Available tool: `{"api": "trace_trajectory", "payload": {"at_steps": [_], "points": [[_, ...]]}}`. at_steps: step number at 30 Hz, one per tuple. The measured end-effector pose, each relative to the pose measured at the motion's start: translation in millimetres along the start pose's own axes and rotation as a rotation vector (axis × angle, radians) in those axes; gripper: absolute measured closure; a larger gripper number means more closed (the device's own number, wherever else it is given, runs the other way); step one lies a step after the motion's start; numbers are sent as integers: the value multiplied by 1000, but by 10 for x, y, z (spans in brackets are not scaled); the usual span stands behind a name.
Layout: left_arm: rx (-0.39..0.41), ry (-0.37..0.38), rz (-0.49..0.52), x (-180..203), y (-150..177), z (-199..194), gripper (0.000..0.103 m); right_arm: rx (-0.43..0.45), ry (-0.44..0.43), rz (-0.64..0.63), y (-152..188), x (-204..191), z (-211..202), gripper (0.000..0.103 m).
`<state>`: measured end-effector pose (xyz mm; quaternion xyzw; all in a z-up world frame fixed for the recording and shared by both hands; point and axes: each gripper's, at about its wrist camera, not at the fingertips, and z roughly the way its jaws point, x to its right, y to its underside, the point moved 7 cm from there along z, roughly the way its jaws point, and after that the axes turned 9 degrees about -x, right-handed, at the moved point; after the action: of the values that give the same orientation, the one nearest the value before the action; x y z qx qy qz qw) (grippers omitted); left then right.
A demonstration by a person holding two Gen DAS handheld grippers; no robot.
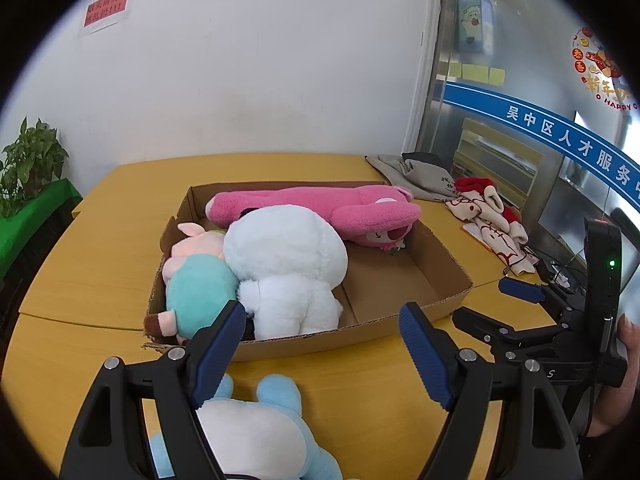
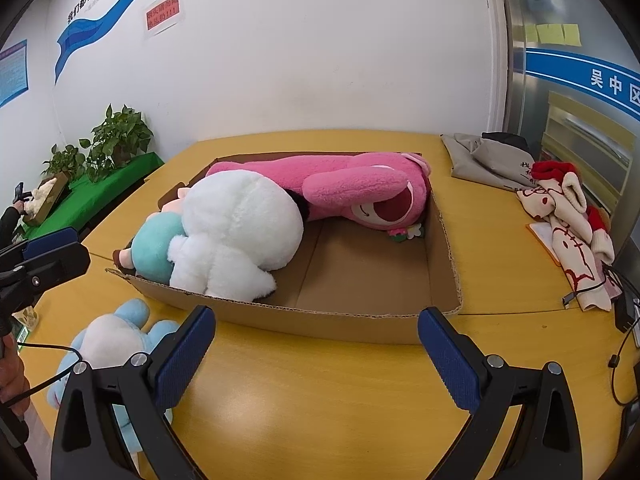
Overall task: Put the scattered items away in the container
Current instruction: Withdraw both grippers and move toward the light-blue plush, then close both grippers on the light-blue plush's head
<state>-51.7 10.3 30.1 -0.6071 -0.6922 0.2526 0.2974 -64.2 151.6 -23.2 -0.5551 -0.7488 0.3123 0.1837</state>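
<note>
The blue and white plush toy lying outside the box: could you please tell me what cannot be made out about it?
- Blue and white plush toy, left wrist view: its lower part is cut off by the frame edge and hidden behind the left gripper.
- Right wrist view: partly hidden by the right gripper; its face is not visible.

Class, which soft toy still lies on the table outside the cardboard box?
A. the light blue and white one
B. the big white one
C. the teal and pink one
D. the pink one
A: the light blue and white toy lies on the table in front of the box; the others are inside it.
</note>
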Motion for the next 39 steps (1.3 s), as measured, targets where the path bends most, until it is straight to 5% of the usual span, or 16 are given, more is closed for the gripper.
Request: {"api": "trace_trajectory", "payload": {"at_steps": [11,18,23,30,39], "points": [[75,-119,-134,-654,32,-923,24,5,-92,11,104,-87,-72,0],[59,-130,-137,-529,344,-1248,24,25,-156,-42,257,-354,-266,0],[-28,-100,-75,-359,517,-1052,24,22,-174,-53,410,-460,-370,0],[-111,63,-84,-346,718,-758,24,-40,-161,-81,681,-612,-349,0],[-266,176,-152,-658,1165,-238,24,-170,-315,13,853,-873,-2,0]]}}
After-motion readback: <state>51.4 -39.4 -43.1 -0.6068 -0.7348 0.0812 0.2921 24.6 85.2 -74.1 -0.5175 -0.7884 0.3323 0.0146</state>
